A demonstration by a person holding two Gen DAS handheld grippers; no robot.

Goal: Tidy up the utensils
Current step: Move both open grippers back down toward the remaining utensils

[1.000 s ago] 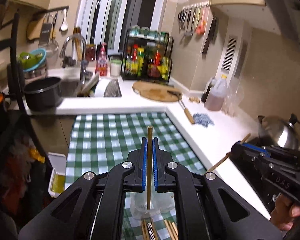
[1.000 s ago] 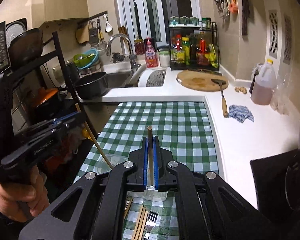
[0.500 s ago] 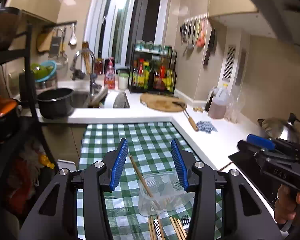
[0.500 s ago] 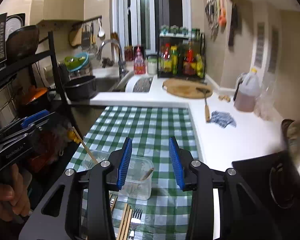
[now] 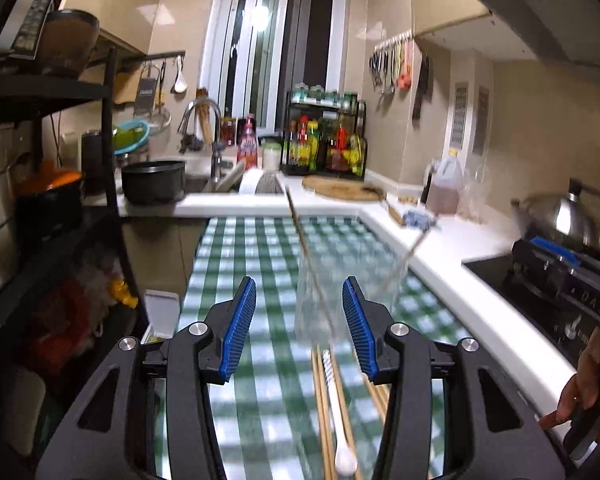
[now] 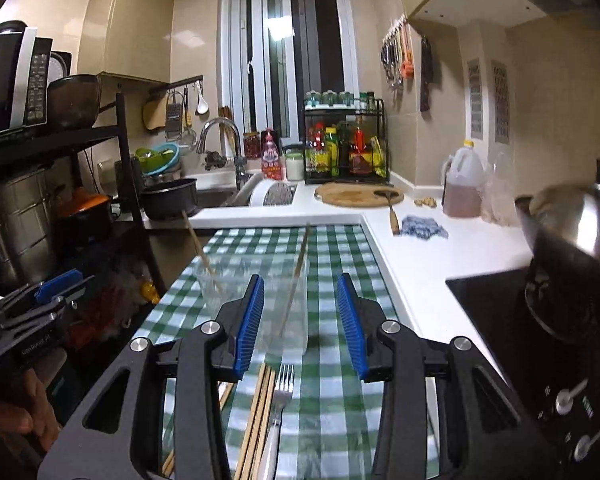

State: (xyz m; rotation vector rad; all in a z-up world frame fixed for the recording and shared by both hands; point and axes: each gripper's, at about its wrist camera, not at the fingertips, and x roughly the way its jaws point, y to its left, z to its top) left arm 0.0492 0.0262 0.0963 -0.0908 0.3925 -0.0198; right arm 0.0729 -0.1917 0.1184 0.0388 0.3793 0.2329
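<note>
The left gripper (image 5: 299, 330) is spread and holds nothing; a clear cup (image 5: 320, 304) with one chopstick (image 5: 300, 236) stands on the checked cloth (image 5: 260, 248) just ahead of it; more chopsticks (image 5: 322, 408) and a white spoon (image 5: 338, 408) lie below. The right gripper (image 6: 301, 326) is also spread and empty; ahead stands a second cup (image 6: 288, 304) with a chopstick (image 6: 296, 280); a fork (image 6: 278, 404) lies beside loose chopsticks (image 6: 258, 412).

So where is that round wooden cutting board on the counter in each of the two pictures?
Left wrist view: the cutting board lies on the white counter, just right of centre, beyond the checked cloth.
Right wrist view: the cutting board lies right of centre, on the same counter.
Shared landmark: the black condiment rack stands directly behind it.
</note>
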